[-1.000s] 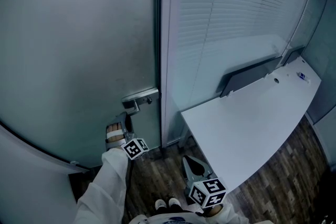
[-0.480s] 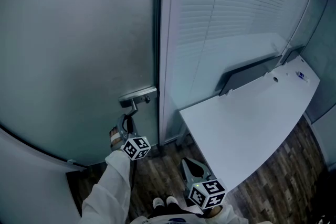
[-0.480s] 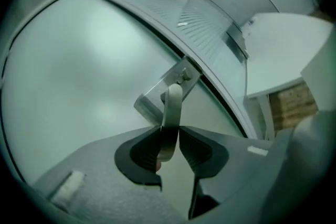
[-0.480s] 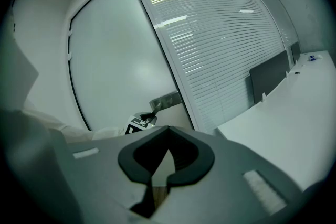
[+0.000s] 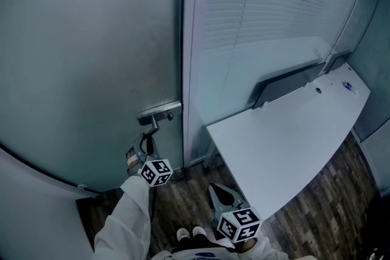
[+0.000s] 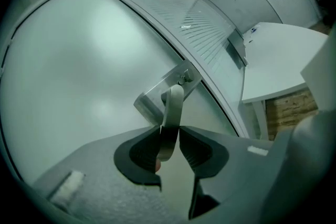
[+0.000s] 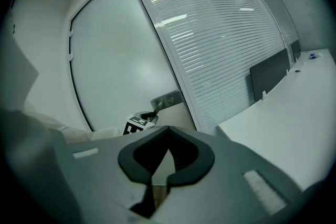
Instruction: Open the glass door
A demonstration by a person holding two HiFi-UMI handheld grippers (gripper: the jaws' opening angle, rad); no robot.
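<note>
The frosted glass door (image 5: 91,58) is filling the left half of the head view, standing closed against a pale door frame (image 5: 190,58). A metal plate (image 5: 159,111) is sitting at the door's right edge, low down, and a lever handle (image 6: 172,113) is hanging from it toward the person. The left tool (image 6: 169,131) is pinching the free end of that lever, with a dark pad pressing on each side of the flat metal. A white sleeve (image 5: 125,222) is reaching up to it from the near left.

The right tool (image 7: 168,131) is hovering well apart from the door, near the person's body. Its tips are pressing together with nothing between them, and it is pointing toward the door and the frame.

To the right of the frame, a glazed wall with a lowered slatted blind (image 5: 268,3) is running off to the far right. A white worktop (image 5: 286,143) with a curved near edge is standing against that wall, and a dark panel (image 5: 286,85) is rising along its far side. A small item is lying at the worktop's far right corner, too small to make out. The floor (image 5: 183,204) is showing dark wood-look planks between the door and the worktop.
</note>
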